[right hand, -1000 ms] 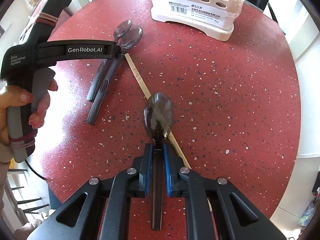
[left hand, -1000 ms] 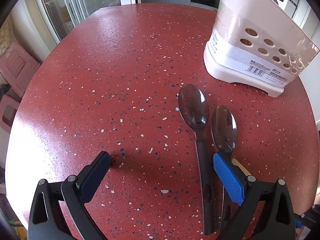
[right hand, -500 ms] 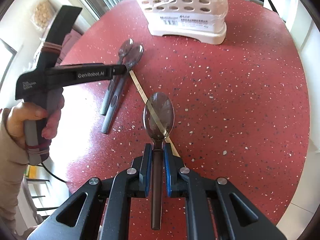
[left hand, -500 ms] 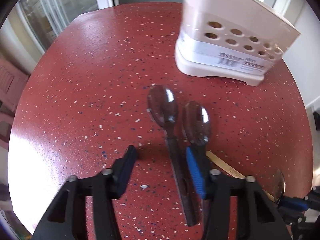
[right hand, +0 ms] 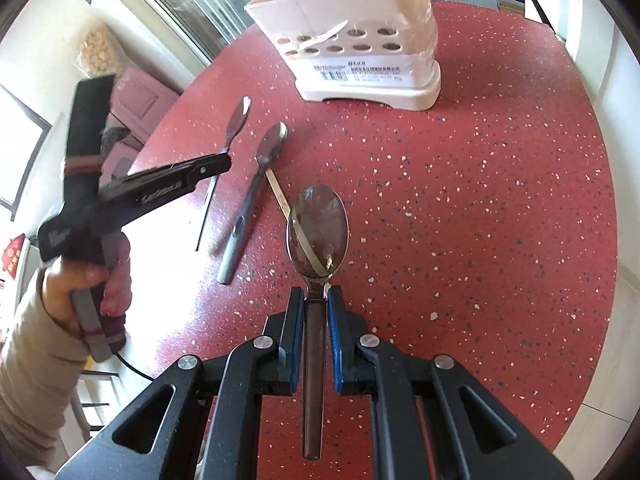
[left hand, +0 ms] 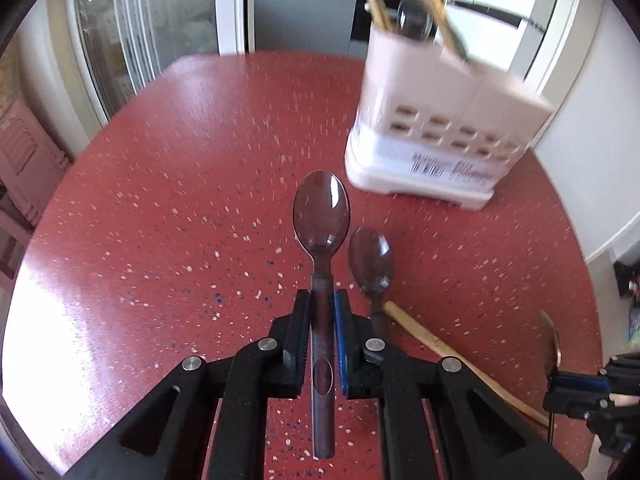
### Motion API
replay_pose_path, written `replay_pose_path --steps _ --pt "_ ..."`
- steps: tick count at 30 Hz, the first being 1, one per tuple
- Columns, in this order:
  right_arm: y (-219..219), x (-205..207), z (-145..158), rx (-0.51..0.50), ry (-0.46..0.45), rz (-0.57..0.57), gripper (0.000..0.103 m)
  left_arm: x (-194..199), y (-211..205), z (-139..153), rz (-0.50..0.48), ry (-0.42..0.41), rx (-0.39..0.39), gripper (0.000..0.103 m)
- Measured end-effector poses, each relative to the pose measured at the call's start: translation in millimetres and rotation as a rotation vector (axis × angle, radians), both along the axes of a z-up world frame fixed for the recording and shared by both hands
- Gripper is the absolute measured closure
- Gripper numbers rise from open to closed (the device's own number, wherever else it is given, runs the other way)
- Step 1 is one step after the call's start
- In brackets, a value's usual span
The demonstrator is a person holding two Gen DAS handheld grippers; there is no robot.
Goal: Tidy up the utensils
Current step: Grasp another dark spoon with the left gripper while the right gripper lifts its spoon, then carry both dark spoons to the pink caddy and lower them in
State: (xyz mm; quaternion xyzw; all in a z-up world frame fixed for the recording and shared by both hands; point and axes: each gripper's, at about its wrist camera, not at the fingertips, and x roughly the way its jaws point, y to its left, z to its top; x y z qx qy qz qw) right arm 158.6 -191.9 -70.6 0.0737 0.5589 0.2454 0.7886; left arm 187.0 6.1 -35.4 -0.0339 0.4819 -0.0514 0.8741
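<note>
both grippers clamp a spoon by its handle, bowl forward, likely ready for dropping handle-first: the left gripper (left hand: pixel 322 336), jaws just closed, grips one spoon (left hand: pixel 322 216); the right gripper (right hand: pixel 316 332) another (right hand: pixel 317 232). the holder (right hand: pixel 360 52) stands near the table's (right hand: pixel 500 200) far edge.

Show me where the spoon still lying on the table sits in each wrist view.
Left wrist view: the spoon on the table lies just right of centre, beside the spoon held in the left tongs.
Right wrist view: it lies left of centre, its bowl towards the holder, right of the left tongs.
Shared landmark: the white utensil holder, beyond its bowl in both.
</note>
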Motion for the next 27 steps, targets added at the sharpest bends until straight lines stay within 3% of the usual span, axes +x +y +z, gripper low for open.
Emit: replay_pose_path --steps 6,17,27 --pt "-23 5 28 0.062 -0.059 -0.021 0.090 -18 1 35 0.013 -0.119 -0.047 0.062" --pt "-45 33 98 0.126 -0.190 -0.066 0.090 -5 9 99 0.016 -0.290 -0.137 0.062" --pt "-30 90 143 0.149 -0.316 -0.113 0.090 44 6 141 0.032 -0.400 -0.177 0.062"
